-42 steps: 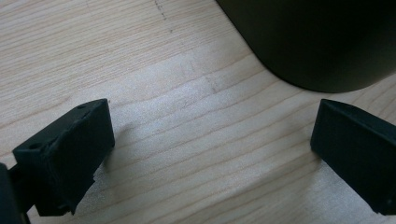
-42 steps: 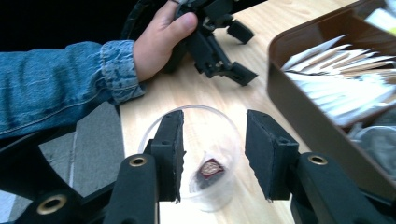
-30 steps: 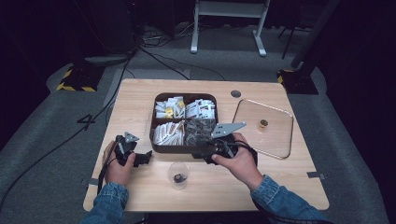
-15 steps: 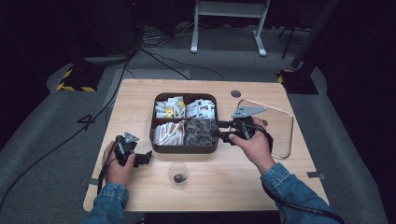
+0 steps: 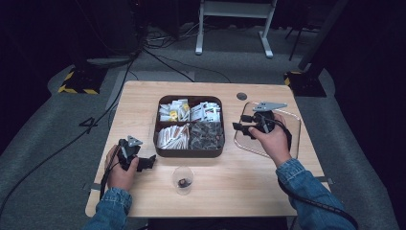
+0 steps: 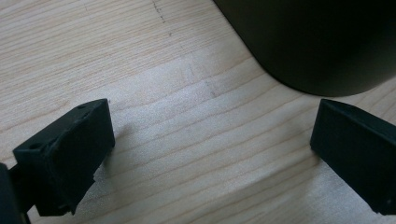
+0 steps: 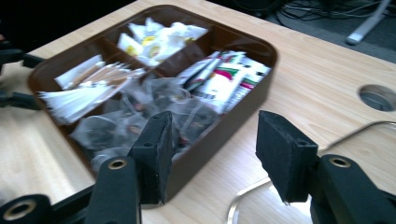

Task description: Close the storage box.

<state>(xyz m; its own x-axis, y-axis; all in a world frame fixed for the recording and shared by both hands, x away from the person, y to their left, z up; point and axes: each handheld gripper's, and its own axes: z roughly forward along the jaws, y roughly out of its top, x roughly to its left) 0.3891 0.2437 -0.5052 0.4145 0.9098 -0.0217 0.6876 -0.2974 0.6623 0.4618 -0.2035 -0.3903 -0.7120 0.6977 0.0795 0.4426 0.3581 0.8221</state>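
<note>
Both tongs spread empty: left tongs (image 6: 210,154) on table (image 5: 143,103), right tongs (image 7: 212,149) beside tray (image 7: 224,121).

From my remote seat the one readable mark is a black "4" (image 5: 89,124) on the grey floor left of the table (image 5: 143,103). The sachets (image 7: 219,81) in the brown tray (image 7: 261,51) carry red and green print, but it's too blurred to read. No legible label on anything else.
</note>
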